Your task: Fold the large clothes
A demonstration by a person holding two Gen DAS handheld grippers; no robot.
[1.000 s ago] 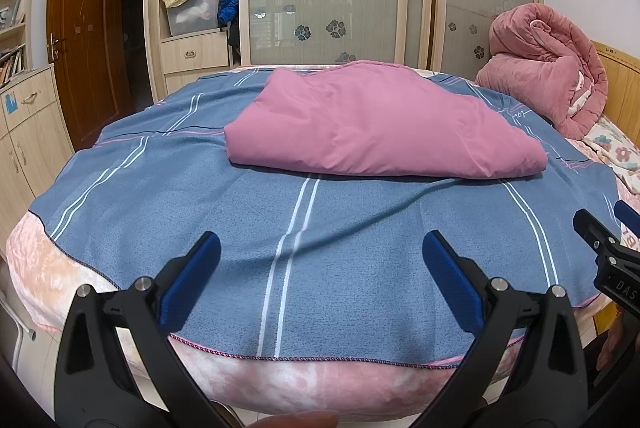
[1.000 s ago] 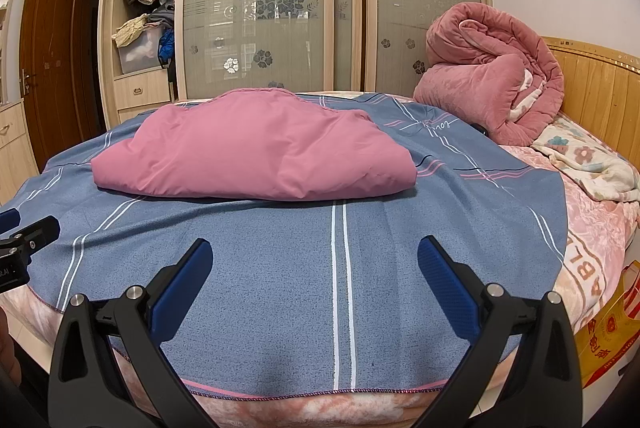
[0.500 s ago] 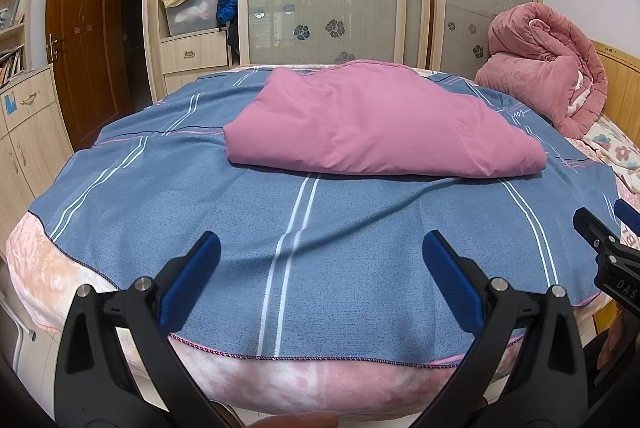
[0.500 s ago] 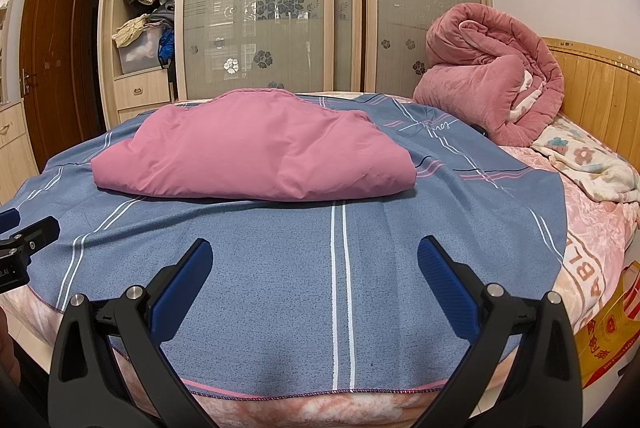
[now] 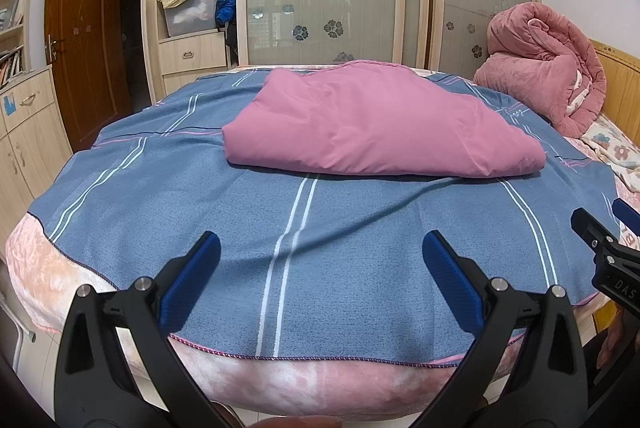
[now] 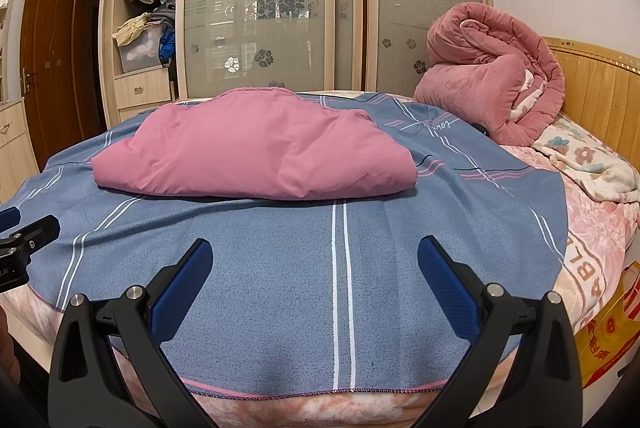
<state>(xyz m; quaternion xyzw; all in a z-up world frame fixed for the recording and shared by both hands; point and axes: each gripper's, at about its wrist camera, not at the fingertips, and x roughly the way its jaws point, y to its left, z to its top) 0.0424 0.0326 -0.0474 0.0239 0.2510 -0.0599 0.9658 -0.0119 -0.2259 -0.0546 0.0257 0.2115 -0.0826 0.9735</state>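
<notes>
Support: a bed (image 5: 60,280) with a pink cover.
Spread: a blue striped sheet (image 5: 340,248) lies over the bed.
On the sheet: a folded pink garment (image 5: 372,128), at its middle.
Beyond the sheet's right edge: a rolled pink quilt (image 6: 492,80) and a floral blanket (image 6: 588,160).

My right gripper (image 6: 316,260) hangs over the near edge of the bed (image 6: 592,228), jaws wide apart, nothing between them. Blue striped sheet (image 6: 280,268) under it. Pink garment (image 6: 256,152) lies folded in a bundle mid-sheet, well apart from my fingers (image 6: 444,276). Left gripper (image 6: 24,236) tip pokes in at the left edge; can't tell its state. Pink quilt (image 6: 488,68) rolled up by the headboard (image 6: 592,80). Wardrobe (image 6: 332,0) behind.
</notes>
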